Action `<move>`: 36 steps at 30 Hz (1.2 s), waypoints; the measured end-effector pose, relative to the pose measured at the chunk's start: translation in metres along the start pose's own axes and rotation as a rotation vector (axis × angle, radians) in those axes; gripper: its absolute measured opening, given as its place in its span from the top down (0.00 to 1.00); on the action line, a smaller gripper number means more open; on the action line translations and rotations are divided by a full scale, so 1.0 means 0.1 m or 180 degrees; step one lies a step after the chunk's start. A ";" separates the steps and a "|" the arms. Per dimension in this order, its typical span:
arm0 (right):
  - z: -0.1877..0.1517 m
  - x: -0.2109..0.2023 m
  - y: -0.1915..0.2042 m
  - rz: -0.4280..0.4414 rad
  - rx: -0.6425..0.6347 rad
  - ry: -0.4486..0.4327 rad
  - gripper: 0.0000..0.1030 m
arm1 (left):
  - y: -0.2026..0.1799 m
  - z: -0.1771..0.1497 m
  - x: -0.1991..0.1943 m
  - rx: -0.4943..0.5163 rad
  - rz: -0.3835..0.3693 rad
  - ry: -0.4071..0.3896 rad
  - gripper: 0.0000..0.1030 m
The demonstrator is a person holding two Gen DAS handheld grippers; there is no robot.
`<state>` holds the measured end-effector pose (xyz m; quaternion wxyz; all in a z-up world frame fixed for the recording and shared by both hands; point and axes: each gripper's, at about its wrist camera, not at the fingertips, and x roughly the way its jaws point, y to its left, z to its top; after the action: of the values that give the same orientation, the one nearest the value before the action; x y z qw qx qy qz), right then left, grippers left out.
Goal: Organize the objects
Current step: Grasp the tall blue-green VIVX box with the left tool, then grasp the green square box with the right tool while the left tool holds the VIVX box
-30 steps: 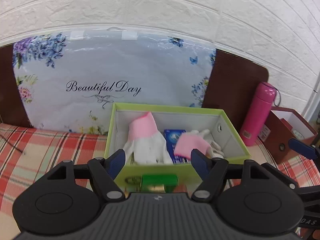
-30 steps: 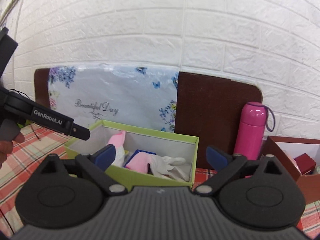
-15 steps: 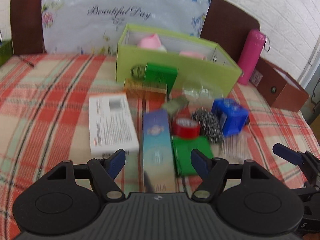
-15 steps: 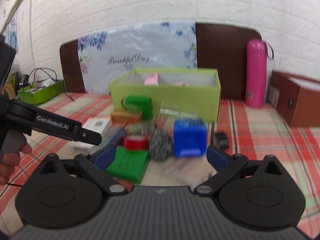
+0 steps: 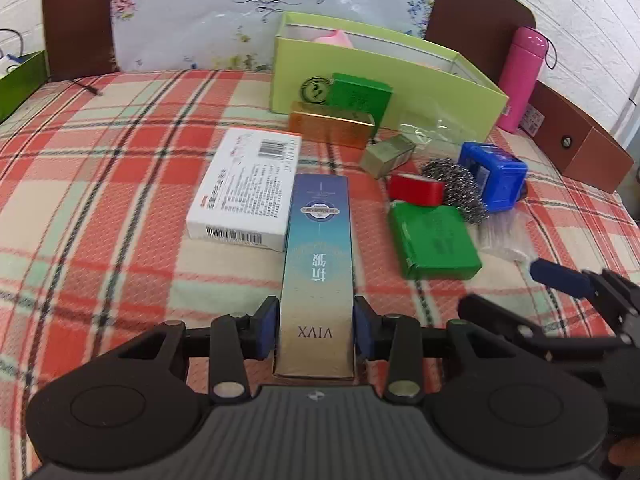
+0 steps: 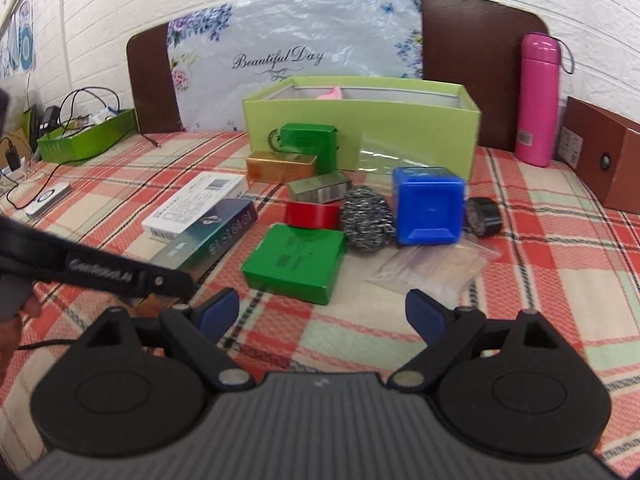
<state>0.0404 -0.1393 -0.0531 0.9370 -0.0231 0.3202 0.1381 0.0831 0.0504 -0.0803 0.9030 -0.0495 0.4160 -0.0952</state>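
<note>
- Long blue box (image 5: 318,256): lies on the bed in front of the lime storage box (image 5: 384,76), long axis running straight away from the left hand-held gripper (image 5: 315,326).
- Left hand-held gripper: jaws have just been closing, pads flanking the long blue box's near end, apparently touching.
- Right hand-held gripper (image 6: 322,314): wide apart, holding nothing, farther off.

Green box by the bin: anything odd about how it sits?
Yes. The small green box is perched on the gold box, leaning against the bin's front wall, not flat on the cloth.

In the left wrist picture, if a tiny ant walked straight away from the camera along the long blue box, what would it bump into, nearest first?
Long blue box → gold box → upright green box → big lime-green box → flowery "Beautiful Day" bag.
</note>
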 end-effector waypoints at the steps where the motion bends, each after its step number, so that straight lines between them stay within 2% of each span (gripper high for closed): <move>1: 0.02 0.05 0.03 0.0009 -0.0006 0.0012 0.16 | 0.04 -0.02 -0.03 -0.0032 0.0009 -0.0008 0.59; 5: 0.09 0.26 0.16 0.0004 -0.0030 0.0068 0.19 | 0.15 -0.04 -0.09 -0.0156 0.0051 -0.0044 0.48; 7: 0.11 0.35 0.21 -0.0010 -0.0046 0.0086 0.21 | 0.19 -0.04 -0.09 -0.0208 0.0057 -0.0032 0.46; 10: 0.11 0.44 0.23 -0.0102 -0.0101 0.0124 0.38 | 0.21 -0.04 -0.08 -0.0253 0.0037 -0.0017 0.44; 14: 0.07 0.32 0.14 -0.0022 -0.0112 0.0138 0.39 | 0.19 -0.03 -0.05 -0.0196 0.0071 -0.0022 0.44; 16: 0.01 0.21 0.07 -0.0006 -0.0100 0.0132 0.39 | 0.13 -0.04 -0.04 -0.0116 0.0015 -0.0028 0.46; 17: -0.03 0.14 0.02 -0.0018 -0.0106 0.0139 0.39 | 0.09 -0.04 -0.04 -0.0061 0.0002 -0.0017 0.50; 18: -0.07 0.07 -0.02 -0.0035 -0.0101 0.0141 0.39 | 0.04 -0.05 -0.03 0.0006 -0.0011 -0.0016 0.57; 23: -0.35 -0.25 -0.30 -0.0151 0.0032 0.0200 0.39 | -0.25 -0.08 0.00 0.0190 -0.0261 0.0037 0.58; 25: -0.42 -0.34 -0.39 -0.0183 0.0103 0.0207 0.38 | -0.39 -0.09 0.02 0.0274 -0.0355 0.0070 0.55; 27: -0.46 -0.39 -0.45 -0.0197 0.0222 0.0234 0.36 | -0.51 -0.10 0.03 0.0354 -0.0284 0.0049 0.46; 29: -0.47 -0.41 -0.47 -0.0208 0.0265 0.0227 0.30 | -0.56 -0.09 0.06 0.0368 -0.0178 0.0049 0.42; 36: -0.45 -0.36 -0.44 -0.0199 0.0298 0.0209 0.25 | -0.55 0.03 0.15 0.0214 0.0025 0.0041 0.36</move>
<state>-0.0019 -0.1964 -0.0689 0.9299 0.0062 0.3559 0.0929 0.0879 -0.0064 -0.0800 0.9018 -0.0168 0.4187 -0.1058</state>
